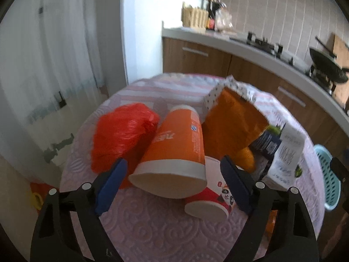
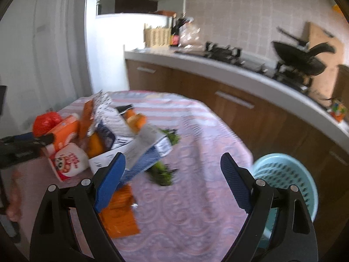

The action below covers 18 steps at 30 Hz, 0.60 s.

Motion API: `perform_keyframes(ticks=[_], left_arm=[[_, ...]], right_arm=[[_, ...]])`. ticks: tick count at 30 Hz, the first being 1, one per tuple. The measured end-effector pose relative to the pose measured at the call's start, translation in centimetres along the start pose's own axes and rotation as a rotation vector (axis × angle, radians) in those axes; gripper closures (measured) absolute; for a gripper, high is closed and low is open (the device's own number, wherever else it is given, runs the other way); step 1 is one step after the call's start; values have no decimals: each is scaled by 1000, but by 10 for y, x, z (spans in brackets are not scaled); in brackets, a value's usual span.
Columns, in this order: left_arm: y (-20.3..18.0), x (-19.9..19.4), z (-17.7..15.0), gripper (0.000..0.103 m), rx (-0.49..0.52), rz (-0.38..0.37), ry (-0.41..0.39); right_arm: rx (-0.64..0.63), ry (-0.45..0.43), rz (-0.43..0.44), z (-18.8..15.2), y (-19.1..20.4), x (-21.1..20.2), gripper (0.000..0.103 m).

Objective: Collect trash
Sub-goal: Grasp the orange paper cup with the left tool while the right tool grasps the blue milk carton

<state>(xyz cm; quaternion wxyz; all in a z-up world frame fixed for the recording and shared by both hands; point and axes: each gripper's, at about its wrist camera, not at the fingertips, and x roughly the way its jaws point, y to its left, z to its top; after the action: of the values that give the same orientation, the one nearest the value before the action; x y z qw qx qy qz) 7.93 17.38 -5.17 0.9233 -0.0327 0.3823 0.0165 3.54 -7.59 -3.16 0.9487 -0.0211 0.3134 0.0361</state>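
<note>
Trash lies piled on a round table with a pink patterned cloth (image 1: 152, 229). In the left wrist view my left gripper (image 1: 173, 166) is open, its fingers on either side of an orange paper cup (image 1: 174, 150) lying on its side. A red-and-white panda cup (image 1: 209, 200) lies under it, a red plastic bag (image 1: 122, 135) to its left, an orange paper bag (image 1: 233, 120) and white and blue packaging (image 1: 283, 152) to its right. My right gripper (image 2: 173, 163) is open and empty above the cloth, near blue-white packaging (image 2: 139, 150), green scraps (image 2: 162, 172) and an orange wrapper (image 2: 120, 216).
A light blue plastic basket (image 2: 285, 179) stands beside the table on the right; it also shows in the left wrist view (image 1: 329, 174). Behind runs a kitchen counter (image 2: 240, 69) with a gas stove and a black pan (image 2: 298, 56). White wall at left.
</note>
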Motion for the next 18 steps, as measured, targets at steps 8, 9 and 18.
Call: perform_keyframes(ticks=[8, 9, 18], left_arm=[[1, 30, 2, 35, 52, 54, 50], [2, 30, 2, 36, 52, 51, 48], [-4, 30, -2, 40, 80, 73, 15]], right_arm=[[66, 156, 114, -3, 9, 41, 18], [69, 170, 125, -5, 11, 44, 18], [169, 281, 174, -10, 10, 87, 19]])
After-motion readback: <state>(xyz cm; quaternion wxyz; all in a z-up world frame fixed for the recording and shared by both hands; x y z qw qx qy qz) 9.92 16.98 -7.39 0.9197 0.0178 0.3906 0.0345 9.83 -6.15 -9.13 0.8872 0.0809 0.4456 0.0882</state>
